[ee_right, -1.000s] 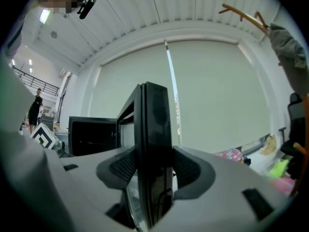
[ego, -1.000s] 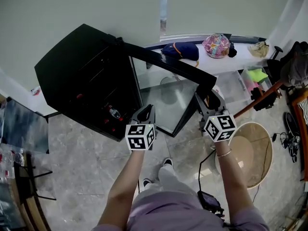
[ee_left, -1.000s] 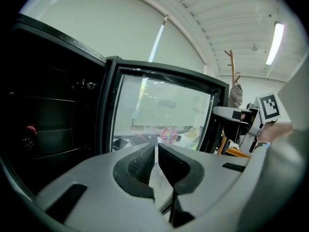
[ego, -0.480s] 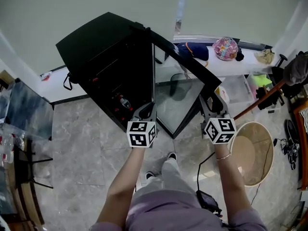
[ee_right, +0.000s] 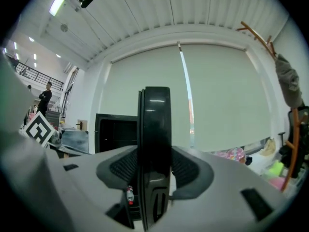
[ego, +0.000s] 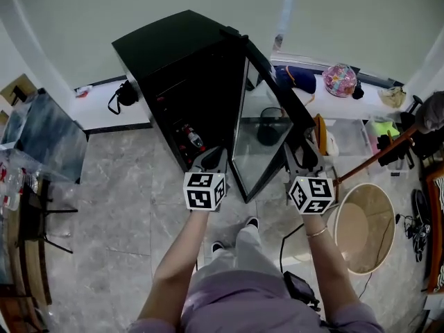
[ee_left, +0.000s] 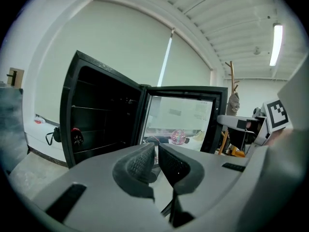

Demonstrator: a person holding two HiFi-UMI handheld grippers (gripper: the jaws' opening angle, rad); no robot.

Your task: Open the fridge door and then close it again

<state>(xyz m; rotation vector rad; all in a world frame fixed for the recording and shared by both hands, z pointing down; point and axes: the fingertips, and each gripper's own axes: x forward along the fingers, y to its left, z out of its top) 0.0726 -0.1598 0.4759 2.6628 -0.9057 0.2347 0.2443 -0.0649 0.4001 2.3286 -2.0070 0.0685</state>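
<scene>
A black fridge stands against the wall with its glass door swung open toward me. Dark shelves and a small bottle show inside. My right gripper is shut on the door's free edge, one pad on each side of the black frame. My left gripper hovers in front of the open cabinet, shut and holding nothing. In the left gripper view its pads almost touch, with the fridge and door ahead.
A round wooden tub sits on the floor at my right. A window ledge behind the door holds bags. A glass table stands at the left, and a black bag lies by the fridge's side.
Both grippers have moved sideways across the room, the right one keeping its hold on the door's edge. The door has swung with it and looks slightly less wide open.
</scene>
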